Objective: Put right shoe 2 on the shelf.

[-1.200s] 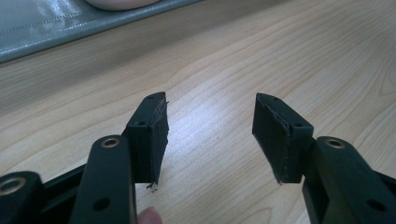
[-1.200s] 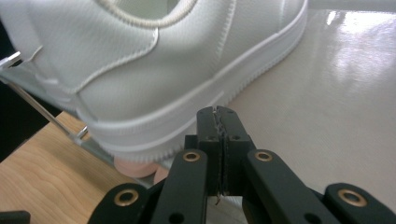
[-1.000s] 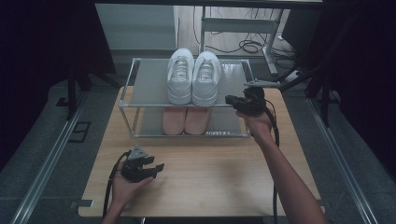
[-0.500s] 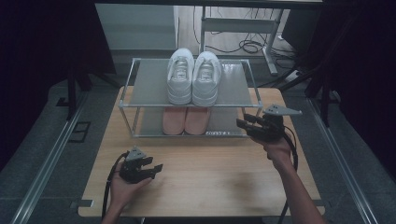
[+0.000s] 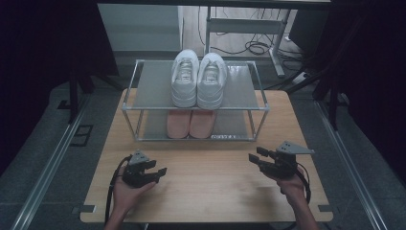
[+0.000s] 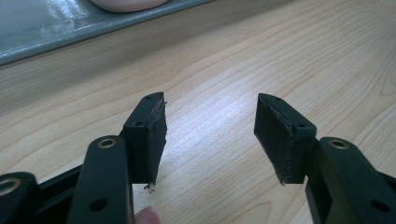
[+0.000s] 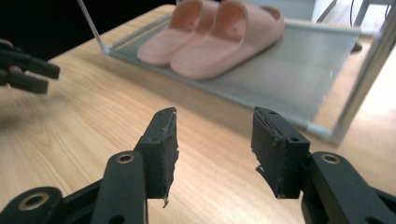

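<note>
**Shoes Racked, Both Grippers Back Over the Table**

With the pair of white lace-up sneakers (image 5: 198, 79) standing side by side on the top shelf of the grey metal two-tier shoe rack (image 5: 132, 102) and the pair of pink foam slides (image 5: 189, 123) lined up on the shelf below, the sorting looks finished or very nearly so. Nothing loose lies on the light wooden table (image 5: 210, 187), so little seems left beyond bringing the hands to rest.

The right gripper (image 5: 259, 158) hovers low over the table's right side, in front of the rack and well apart from it; its jaws have just been opening and stand wide with nothing between them, as the right gripper view confirms, where the slides (image 7: 210, 35) sit beyond the bare pads. The left gripper (image 5: 155, 168) rests near the table's front left, jaws also parted and empty over bare wood (image 6: 210, 93).

Against the frame a second ago, the right gripper has come away from the right end of the rack's top shelf, drawing back toward the person and down to table height. The left gripper has kept its place, and the shoes have not shifted.
</note>
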`<control>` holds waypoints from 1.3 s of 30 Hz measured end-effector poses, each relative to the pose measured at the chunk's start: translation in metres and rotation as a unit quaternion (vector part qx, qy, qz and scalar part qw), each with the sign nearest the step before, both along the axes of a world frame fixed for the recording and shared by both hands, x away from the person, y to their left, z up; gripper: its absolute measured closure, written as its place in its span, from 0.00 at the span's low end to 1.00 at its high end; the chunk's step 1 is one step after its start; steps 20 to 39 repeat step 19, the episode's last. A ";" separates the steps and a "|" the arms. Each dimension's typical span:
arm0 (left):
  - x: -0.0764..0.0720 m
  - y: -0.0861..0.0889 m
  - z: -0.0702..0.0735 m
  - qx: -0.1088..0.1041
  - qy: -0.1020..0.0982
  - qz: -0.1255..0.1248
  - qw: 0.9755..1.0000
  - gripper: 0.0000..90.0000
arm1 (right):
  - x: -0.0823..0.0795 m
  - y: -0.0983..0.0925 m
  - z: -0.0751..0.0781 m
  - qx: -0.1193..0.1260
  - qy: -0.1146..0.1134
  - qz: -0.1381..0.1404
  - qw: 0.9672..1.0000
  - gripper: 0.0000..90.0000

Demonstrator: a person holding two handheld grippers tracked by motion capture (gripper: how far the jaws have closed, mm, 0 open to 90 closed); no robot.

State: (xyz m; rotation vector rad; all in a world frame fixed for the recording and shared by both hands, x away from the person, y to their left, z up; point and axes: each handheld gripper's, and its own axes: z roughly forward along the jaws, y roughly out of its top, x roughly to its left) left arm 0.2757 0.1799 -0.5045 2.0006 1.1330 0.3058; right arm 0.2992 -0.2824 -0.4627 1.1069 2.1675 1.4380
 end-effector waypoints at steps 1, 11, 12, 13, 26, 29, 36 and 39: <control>0.000 0.000 0.000 -0.002 0.000 0.004 1.000 0.49 | -0.001 -0.002 -0.004 0.000 0.003 -0.002 1.000 0.56; 0.000 -0.001 0.000 -0.002 -0.003 0.006 1.000 0.49 | -0.002 -0.007 -0.026 0.000 0.015 -0.004 1.000 0.55; 0.000 -0.001 0.000 0.000 -0.004 0.004 1.000 0.49 | -0.002 -0.007 -0.026 0.001 0.014 -0.004 1.000 0.55; 0.000 -0.001 0.000 -0.001 -0.003 0.005 1.000 0.49 | -0.003 -0.008 -0.025 0.000 0.013 -0.005 1.000 0.55; 0.000 0.000 0.000 -0.001 -0.003 0.006 1.000 0.48 | -0.005 -0.009 -0.024 0.005 0.003 -0.013 1.000 0.55; 0.000 0.000 0.000 -0.001 -0.003 0.006 1.000 0.48 | -0.005 -0.009 -0.024 0.005 0.003 -0.013 1.000 0.55; 0.000 0.000 0.000 -0.001 -0.003 0.006 1.000 0.48 | -0.005 -0.009 -0.024 0.005 0.003 -0.013 1.000 0.55; 0.000 0.000 0.000 -0.001 -0.003 0.006 1.000 0.48 | -0.005 -0.009 -0.024 0.005 0.003 -0.013 1.000 0.55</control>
